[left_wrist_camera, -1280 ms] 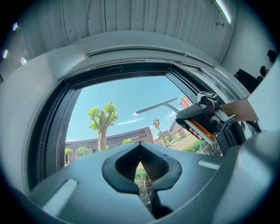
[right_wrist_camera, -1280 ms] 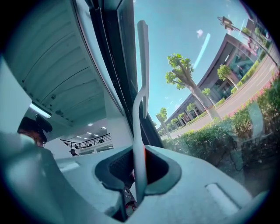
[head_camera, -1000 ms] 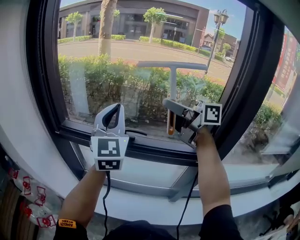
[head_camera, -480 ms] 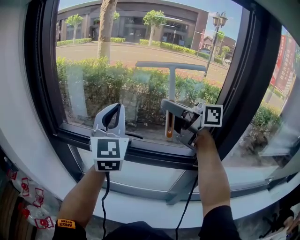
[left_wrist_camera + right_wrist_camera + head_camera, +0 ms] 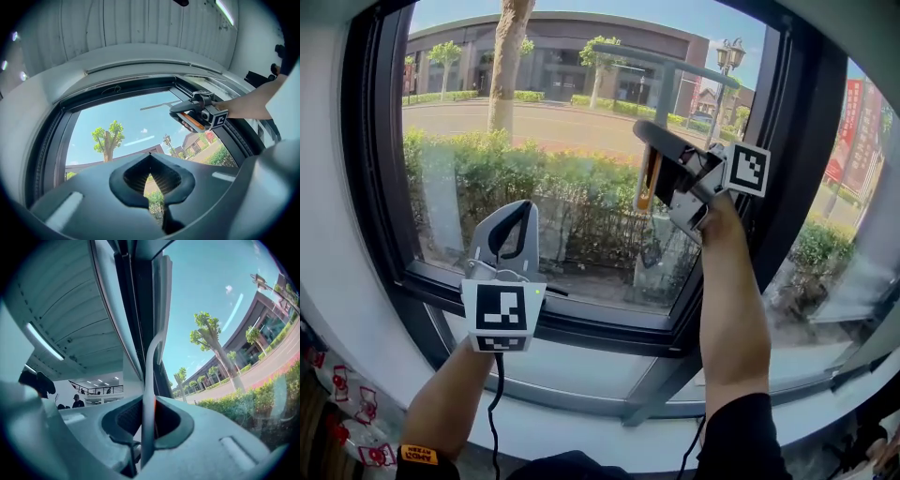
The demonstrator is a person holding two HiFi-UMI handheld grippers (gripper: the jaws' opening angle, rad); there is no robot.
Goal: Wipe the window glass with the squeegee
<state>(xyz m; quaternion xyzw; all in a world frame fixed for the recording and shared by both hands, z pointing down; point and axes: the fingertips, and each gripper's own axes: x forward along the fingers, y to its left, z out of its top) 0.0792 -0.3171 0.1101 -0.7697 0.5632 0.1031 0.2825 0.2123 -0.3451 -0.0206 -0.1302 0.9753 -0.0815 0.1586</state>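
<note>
The squeegee's orange grip [image 5: 648, 184] sits in my right gripper [image 5: 662, 176], which is shut on it, raised at the upper right of the window glass [image 5: 534, 159]. Its pale shaft [image 5: 665, 92] runs up to the blade [image 5: 675, 62] near the top of the pane. In the right gripper view the shaft [image 5: 149, 376] passes between the jaws of the right gripper [image 5: 147, 420], and the blade [image 5: 162, 296] lies beside the dark frame. My left gripper [image 5: 517, 221] hangs low at the left, shut and empty, just above the sill. In the left gripper view the left gripper [image 5: 150, 161] points up at the pane.
A dark window frame surrounds the pane, with a thick mullion [image 5: 794, 141] right of the squeegee and the sill rail [image 5: 591, 323] below. A second pane [image 5: 844, 234] lies further right. Outside are a hedge, a tree trunk and a street.
My right gripper has lifted the squeegee from just above the sill to the upper right of the pane. The left gripper has barely moved.
</note>
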